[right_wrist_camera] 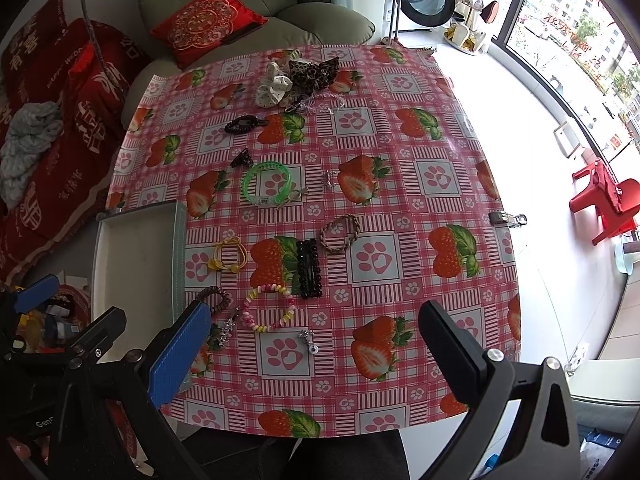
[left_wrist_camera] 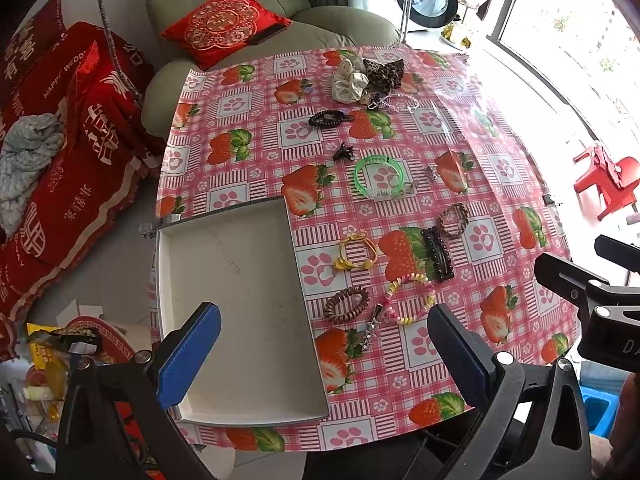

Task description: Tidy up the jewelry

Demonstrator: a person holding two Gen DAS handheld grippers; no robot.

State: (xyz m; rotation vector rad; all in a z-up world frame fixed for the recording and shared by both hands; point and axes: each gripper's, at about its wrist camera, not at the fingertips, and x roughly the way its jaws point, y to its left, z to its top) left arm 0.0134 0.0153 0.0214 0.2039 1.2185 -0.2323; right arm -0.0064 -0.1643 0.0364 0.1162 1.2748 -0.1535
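An empty white tray (left_wrist_camera: 236, 264) lies at the table's left front corner, seen again as the tray (right_wrist_camera: 132, 252) in the right wrist view. Jewelry is scattered on the strawberry tablecloth: a green bangle (left_wrist_camera: 378, 176), yellow hair ties (left_wrist_camera: 357, 258), a black beaded clip (left_wrist_camera: 438, 254), a pastel bead bracelet (left_wrist_camera: 410, 298), a brown coil tie (left_wrist_camera: 347, 303) and a braided bracelet (left_wrist_camera: 454, 220). My left gripper (left_wrist_camera: 326, 350) hangs open above the tray's right edge. My right gripper (right_wrist_camera: 316, 350) is open over the near table, holding nothing.
Scrunchies (left_wrist_camera: 352, 80) and a leopard bow (left_wrist_camera: 382, 70) sit at the table's far side. A green sofa (left_wrist_camera: 248, 8) with a red cushion (left_wrist_camera: 224, 24) stands behind. A red plastic chair (right_wrist_camera: 606, 204) stands right; clutter (left_wrist_camera: 60, 360) lies on the floor left.
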